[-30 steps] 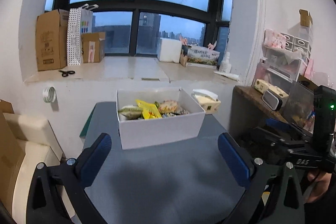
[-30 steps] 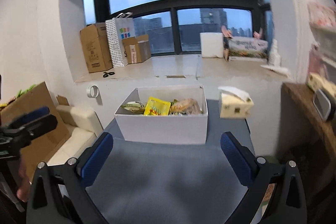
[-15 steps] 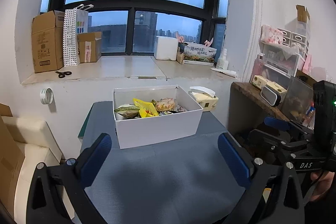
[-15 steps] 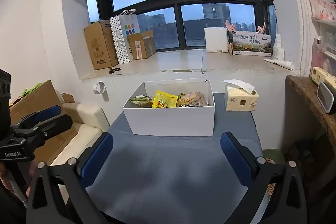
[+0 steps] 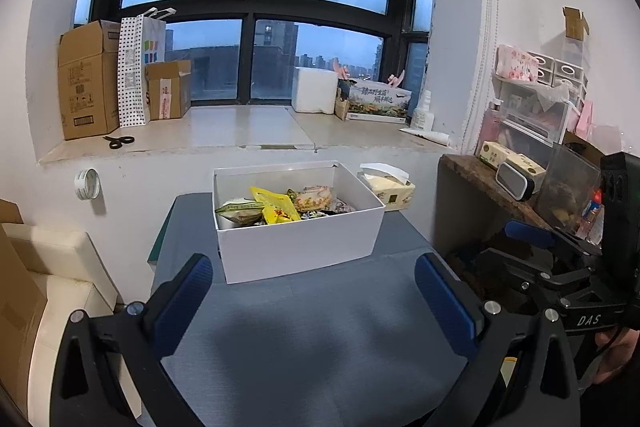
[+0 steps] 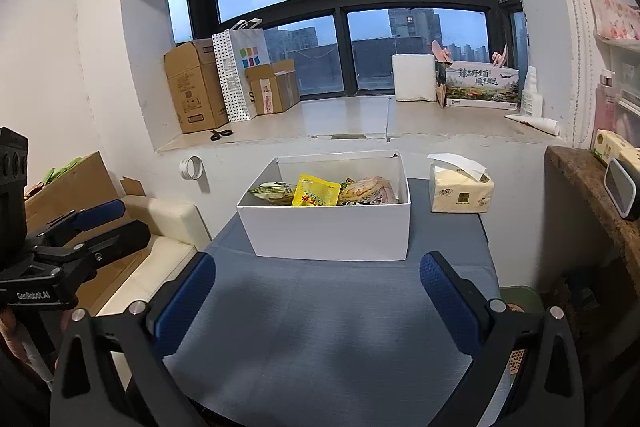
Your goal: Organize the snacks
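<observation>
A white box (image 5: 298, 247) (image 6: 332, 231) stands at the far end of the blue-grey table (image 5: 308, 339) (image 6: 320, 331). Inside it lie a yellow snack packet (image 5: 278, 213) (image 6: 315, 191), a green packet (image 5: 238, 211) (image 6: 272, 191) and an orange-pink packet (image 5: 316, 195) (image 6: 366, 189). My left gripper (image 5: 312, 297) is open over the near table, short of the box, with nothing between its blue pads. My right gripper (image 6: 318, 297) is open too and empty. Each gripper shows at the edge of the other's view, the right gripper (image 5: 560, 267) and the left gripper (image 6: 72, 247).
A tissue pack (image 5: 387, 187) (image 6: 460, 189) sits right of the box. A cream sofa (image 5: 60, 267) and cardboard (image 6: 76, 187) lie left of the table, a cluttered wooden shelf (image 5: 500, 187) to the right. Cardboard boxes (image 5: 86, 79), a paper bag and scissors (image 5: 118, 141) rest on the windowsill.
Both grippers have pulled back and risen slightly, so the box looks smaller and farther away. Both stay open and empty.
</observation>
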The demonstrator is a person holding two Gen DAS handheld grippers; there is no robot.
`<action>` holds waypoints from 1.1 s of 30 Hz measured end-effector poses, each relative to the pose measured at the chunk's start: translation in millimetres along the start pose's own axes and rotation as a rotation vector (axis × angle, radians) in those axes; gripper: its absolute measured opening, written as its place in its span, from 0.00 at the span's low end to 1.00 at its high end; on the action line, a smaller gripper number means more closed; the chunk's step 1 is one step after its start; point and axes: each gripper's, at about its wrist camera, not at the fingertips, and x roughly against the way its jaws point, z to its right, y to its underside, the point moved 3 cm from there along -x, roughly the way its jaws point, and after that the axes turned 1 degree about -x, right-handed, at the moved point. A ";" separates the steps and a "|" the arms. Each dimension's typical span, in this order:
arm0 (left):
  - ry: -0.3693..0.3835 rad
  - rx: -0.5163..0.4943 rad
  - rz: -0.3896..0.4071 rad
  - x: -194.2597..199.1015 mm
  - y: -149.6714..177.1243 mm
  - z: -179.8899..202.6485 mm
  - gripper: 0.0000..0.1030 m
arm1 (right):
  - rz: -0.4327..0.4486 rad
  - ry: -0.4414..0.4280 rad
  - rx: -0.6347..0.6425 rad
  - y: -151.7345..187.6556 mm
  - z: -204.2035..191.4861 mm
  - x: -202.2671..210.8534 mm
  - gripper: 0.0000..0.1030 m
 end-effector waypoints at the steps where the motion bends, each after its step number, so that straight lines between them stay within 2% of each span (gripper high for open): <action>1: -0.002 0.000 0.001 0.3 0.2 -0.4 1.00 | 0.000 0.002 0.002 0.1 -0.4 0.2 1.00; 33: 0.002 -0.006 -0.012 0.9 4.2 1.7 1.00 | 0.000 0.013 0.003 2.1 2.2 1.3 1.00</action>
